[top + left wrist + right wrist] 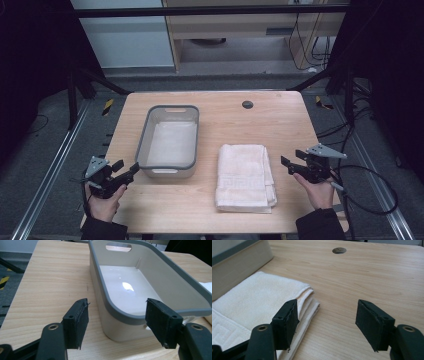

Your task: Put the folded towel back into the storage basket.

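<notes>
The folded towel (245, 176) lies at lower centre of the counter (280, 120), right of the empty bin (168, 142). The left gripper (122, 173) and right gripper (290, 161) flank them with fingers wide and empty, seemingly poised to begin.

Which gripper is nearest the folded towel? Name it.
The right gripper. It sits just off the towel's right edge, jaws open, while the left gripper is by the empty grey-rimmed bin, which lies between it and the towel.

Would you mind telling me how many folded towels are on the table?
1: the folded white towel lies on the table, right of the grey-rimmed bin.
</notes>
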A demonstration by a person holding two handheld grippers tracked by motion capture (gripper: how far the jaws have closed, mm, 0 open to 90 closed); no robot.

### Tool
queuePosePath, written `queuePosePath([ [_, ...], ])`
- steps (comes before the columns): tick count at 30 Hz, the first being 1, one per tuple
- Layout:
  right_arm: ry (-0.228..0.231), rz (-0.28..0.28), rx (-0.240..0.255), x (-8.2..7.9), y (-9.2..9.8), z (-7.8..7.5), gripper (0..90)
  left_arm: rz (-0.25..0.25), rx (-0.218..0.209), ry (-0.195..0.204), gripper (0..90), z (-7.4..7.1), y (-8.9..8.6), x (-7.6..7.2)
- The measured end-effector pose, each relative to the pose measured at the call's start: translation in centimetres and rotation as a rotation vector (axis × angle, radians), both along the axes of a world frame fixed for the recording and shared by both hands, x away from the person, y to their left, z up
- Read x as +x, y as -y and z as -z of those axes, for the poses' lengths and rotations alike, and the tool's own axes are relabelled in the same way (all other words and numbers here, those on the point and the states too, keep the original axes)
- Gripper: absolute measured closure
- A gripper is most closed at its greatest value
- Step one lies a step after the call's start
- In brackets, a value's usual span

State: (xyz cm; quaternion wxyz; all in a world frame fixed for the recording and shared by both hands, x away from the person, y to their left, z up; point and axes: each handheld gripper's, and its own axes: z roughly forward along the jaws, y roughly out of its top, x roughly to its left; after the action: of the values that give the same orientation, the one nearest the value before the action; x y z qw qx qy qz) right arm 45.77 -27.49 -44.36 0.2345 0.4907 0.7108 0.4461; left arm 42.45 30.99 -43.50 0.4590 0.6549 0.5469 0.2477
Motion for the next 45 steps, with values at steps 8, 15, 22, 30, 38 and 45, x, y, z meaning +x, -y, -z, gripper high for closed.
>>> queuePosePath([
  [8, 0.010, -0.021, 0.016, 0.3, -0.3, -1.0, 32.2, 0.012, -0.007, 0.012, 34.7, -1.0, 0.6, 0.4],
  [15, 0.042, -0.023, 0.022, 0.5, -0.4, -2.2, 34.2, 0.034, -0.002, 0.026, 35.2, -1.8, 1.6, 0.8],
  [22, 0.056, -0.027, 0.035, 0.6, -0.3, -3.1, 32.9, 0.074, 0.007, 0.043, 35.5, -2.7, 3.3, 1.2],
  [30, 0.061, -0.039, 0.048, 1.0, -0.4, -3.9, 33.8, 0.114, 0.019, 0.068, 35.6, -3.8, 5.5, 1.4],
  [38, 0.061, -0.062, 0.047, 1.7, -1.3, -4.2, 33.3, 0.157, 0.028, 0.076, 35.6, -4.1, 7.9, 1.6],
  [45, 0.055, -0.071, 0.049, 2.1, -1.8, -4.2, 32.5, 0.196, 0.031, 0.079, 35.6, -4.0, 9.7, 1.7],
])
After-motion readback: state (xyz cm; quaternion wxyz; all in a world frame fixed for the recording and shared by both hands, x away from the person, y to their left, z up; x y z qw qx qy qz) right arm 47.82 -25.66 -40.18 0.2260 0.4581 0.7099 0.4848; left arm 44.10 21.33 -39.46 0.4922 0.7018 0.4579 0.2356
